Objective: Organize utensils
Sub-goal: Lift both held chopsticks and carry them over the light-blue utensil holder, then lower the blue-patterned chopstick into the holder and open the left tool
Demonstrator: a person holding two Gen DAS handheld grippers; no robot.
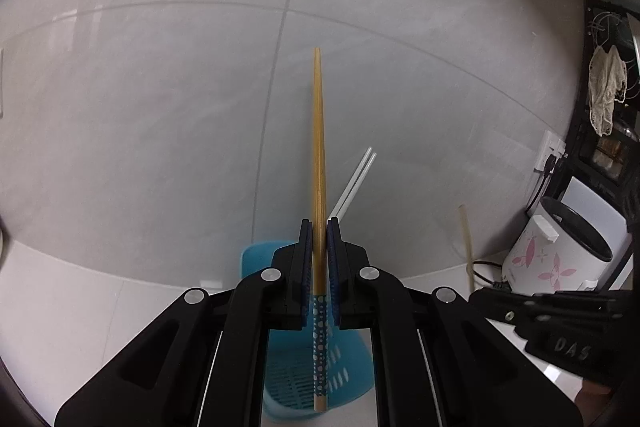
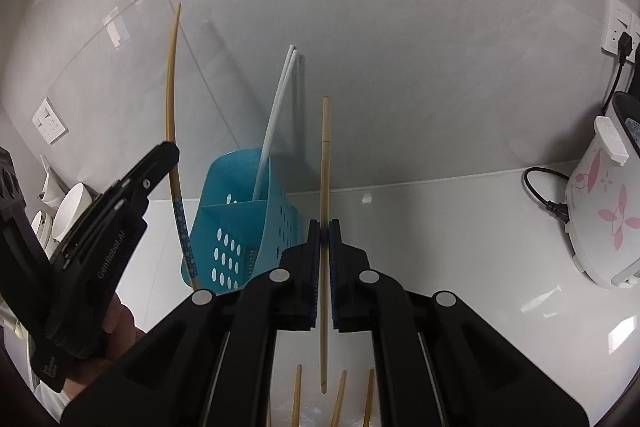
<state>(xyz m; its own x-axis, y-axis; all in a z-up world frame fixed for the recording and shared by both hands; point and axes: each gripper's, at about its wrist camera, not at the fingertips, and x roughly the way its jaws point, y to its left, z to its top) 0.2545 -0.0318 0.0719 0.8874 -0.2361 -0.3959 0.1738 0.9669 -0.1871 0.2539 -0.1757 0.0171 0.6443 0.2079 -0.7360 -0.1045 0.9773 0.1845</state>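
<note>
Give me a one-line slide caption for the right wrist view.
Right gripper holds a plain wooden chopstick upright beside the blue utensil basket on the counter.

In the right wrist view the utensil holder (image 2: pixel 240 223) stands centre-left on the counter (image 2: pixel 460 227) against the wall, two chopsticks (image 2: pixel 276 115) in its rear compartment; the rice cooker (image 2: pixel 600 211) sits far right, bowls (image 2: pixel 68 211) far left, loose chopsticks (image 2: pixel 340 403) at bottom centre
</note>
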